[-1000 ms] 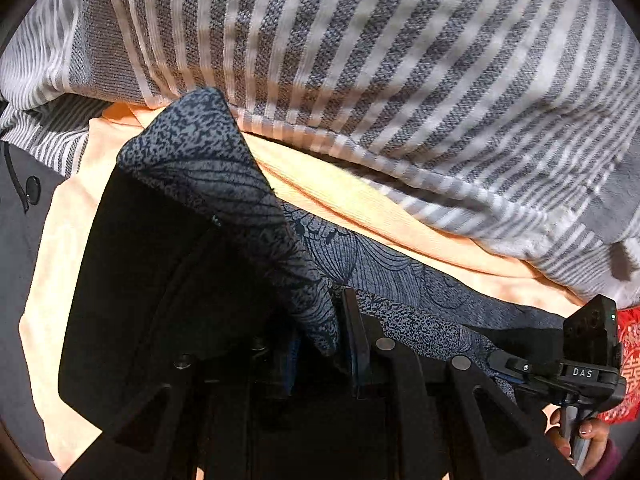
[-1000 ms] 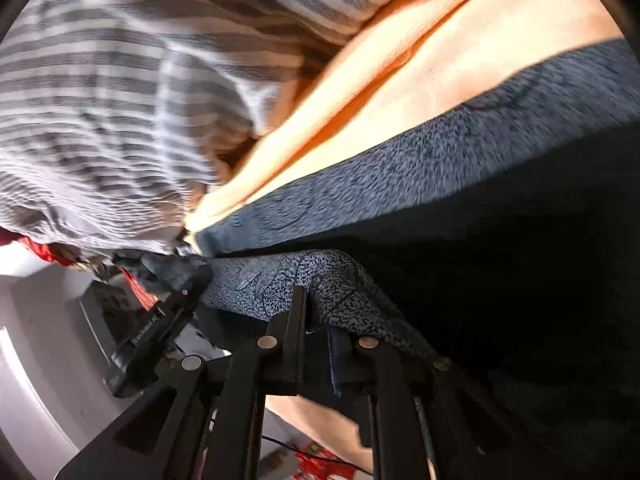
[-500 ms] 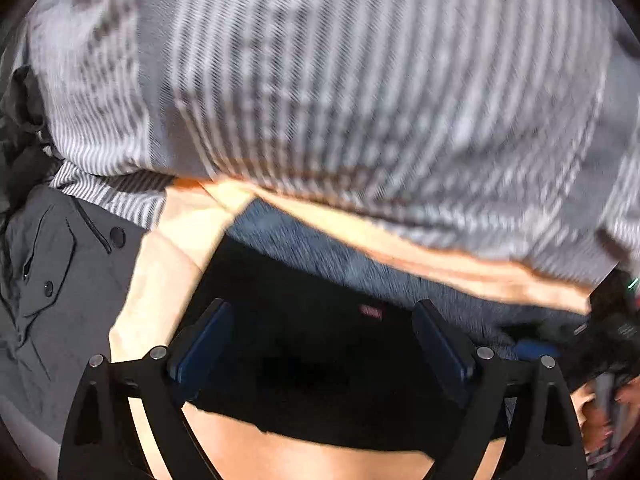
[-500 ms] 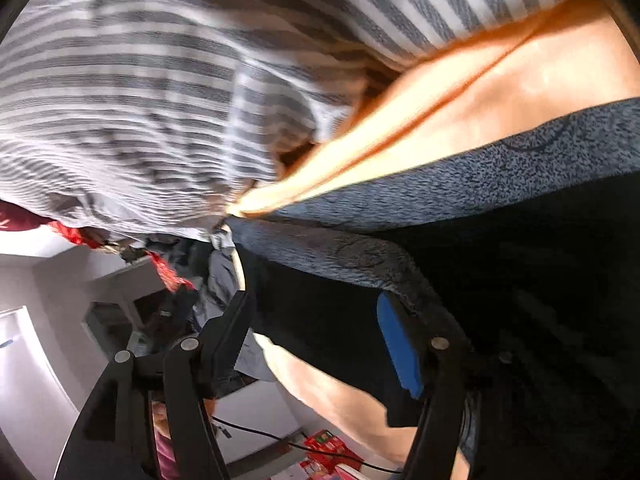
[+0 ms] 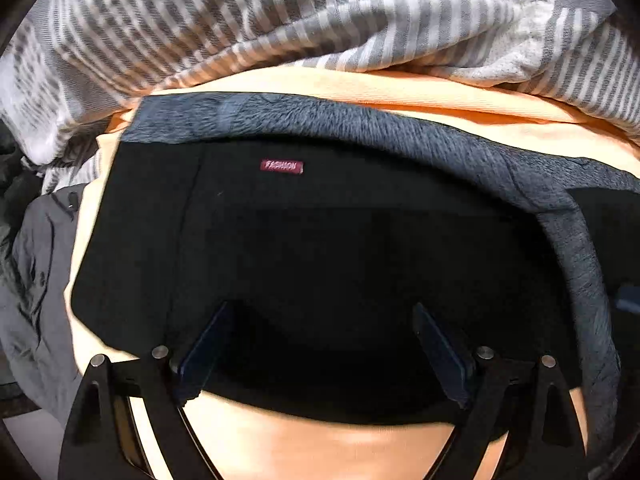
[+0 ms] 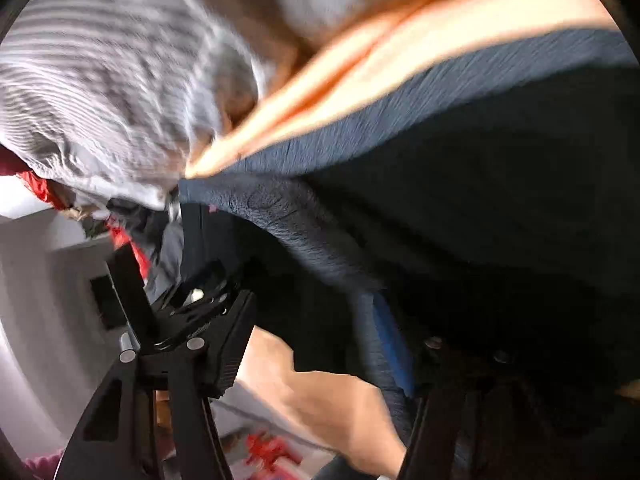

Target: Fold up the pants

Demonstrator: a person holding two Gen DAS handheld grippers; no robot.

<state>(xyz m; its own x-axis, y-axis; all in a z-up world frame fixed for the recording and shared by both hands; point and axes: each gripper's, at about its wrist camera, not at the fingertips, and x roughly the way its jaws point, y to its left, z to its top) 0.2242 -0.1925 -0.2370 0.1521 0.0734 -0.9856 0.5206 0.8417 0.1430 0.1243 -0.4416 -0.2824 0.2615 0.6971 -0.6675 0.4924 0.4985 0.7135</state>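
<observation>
Black pants (image 5: 320,248) flat on orange sheet (image 5: 400,100), left gripper (image 5: 324,344) jaws apart above them, right gripper (image 6: 316,340) jaws apart, striped blanket (image 5: 280,20) beyond

Gripper (image 6: 316,344): jaws spread wide, nothing between them.
Pants (image 6: 500,208): black, with a grey-blue waistband (image 6: 400,116); they lie on the orange cloth (image 6: 360,72).
Striped blanket (image 6: 100,92): grey and white, bunched at upper left, blurred.
Left finger: over the pale floor (image 6: 36,320).
</observation>
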